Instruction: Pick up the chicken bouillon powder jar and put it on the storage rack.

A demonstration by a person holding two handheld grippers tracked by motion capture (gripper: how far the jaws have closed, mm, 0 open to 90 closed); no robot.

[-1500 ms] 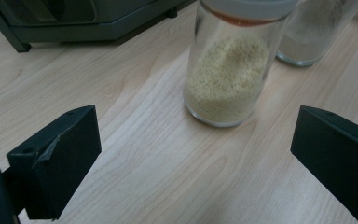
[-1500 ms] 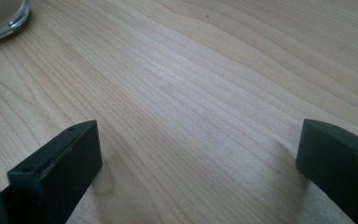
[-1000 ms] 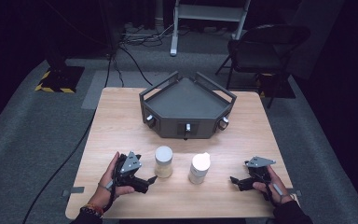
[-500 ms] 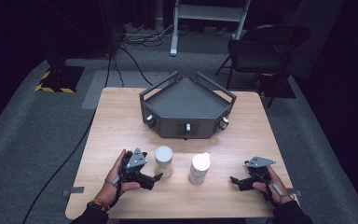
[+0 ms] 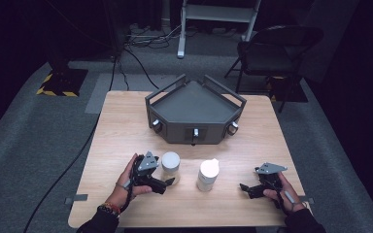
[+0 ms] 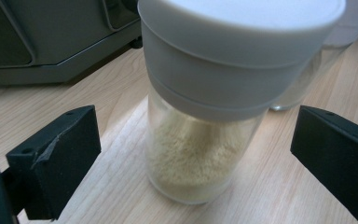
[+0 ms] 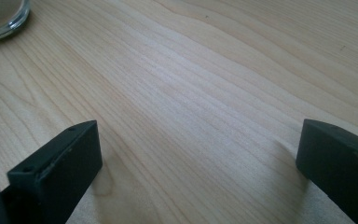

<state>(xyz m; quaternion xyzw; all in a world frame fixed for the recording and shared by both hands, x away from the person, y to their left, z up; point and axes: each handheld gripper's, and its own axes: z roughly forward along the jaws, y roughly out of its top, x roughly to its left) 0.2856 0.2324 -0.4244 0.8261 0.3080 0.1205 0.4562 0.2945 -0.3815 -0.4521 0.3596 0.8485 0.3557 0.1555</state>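
A clear jar with a grey lid stands on the wooden table, part full of pale powder. My left gripper is open, its jaws on either side of the jar's lower body without touching it. A second jar with a white flip cap stands just to its right; its edge shows behind the first jar. My right gripper rests open near the front right of the table, with bare wood between its jaws. A glass base sits far ahead of it.
A grey angular tray-like unit with rails and knobs fills the table's back middle; its side shows in the left gripper view. Beyond the table stand a folding chair, floor cables and a white stand.
My left gripper has slid right and forward until its jaws flank the grey-lidded jar. The right gripper has stayed put.
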